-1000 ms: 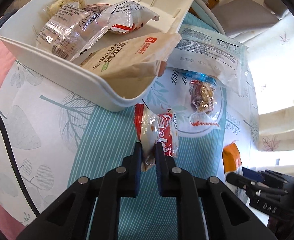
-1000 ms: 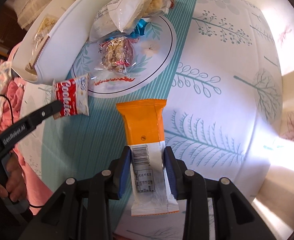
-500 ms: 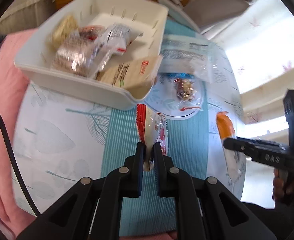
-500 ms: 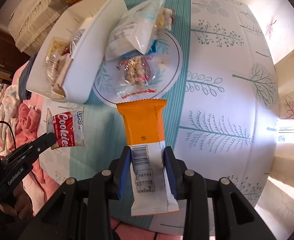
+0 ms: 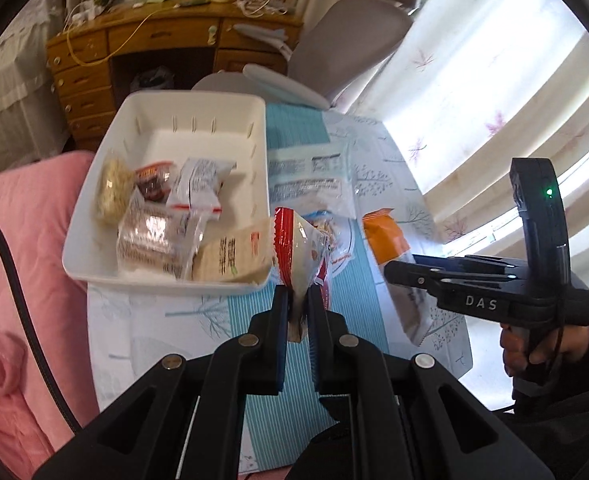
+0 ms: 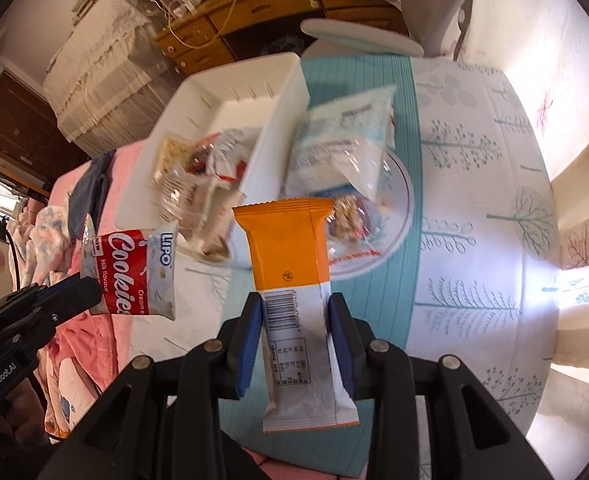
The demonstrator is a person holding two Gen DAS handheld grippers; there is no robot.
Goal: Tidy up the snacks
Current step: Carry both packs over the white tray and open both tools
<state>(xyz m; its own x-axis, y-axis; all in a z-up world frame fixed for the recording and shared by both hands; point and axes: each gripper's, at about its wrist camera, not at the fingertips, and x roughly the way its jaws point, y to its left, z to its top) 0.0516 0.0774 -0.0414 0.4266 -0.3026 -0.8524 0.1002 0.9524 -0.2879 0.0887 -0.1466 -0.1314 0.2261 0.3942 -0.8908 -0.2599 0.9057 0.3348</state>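
My left gripper is shut on a red and white cookies packet and holds it above the table, near the front right corner of the white basket. The packet also shows in the right wrist view. My right gripper is shut on an orange and white snack bar, lifted above the table; the bar also shows in the left wrist view. The basket holds several snack packets.
A large clear bag and a small nut packet lie on the round table, right of the basket. A grey chair and a wooden desk stand behind. Pink bedding lies to the left.
Both grippers have risen well above the table with their packets. The basket and the table now look farther away, and the room behind has come into view.
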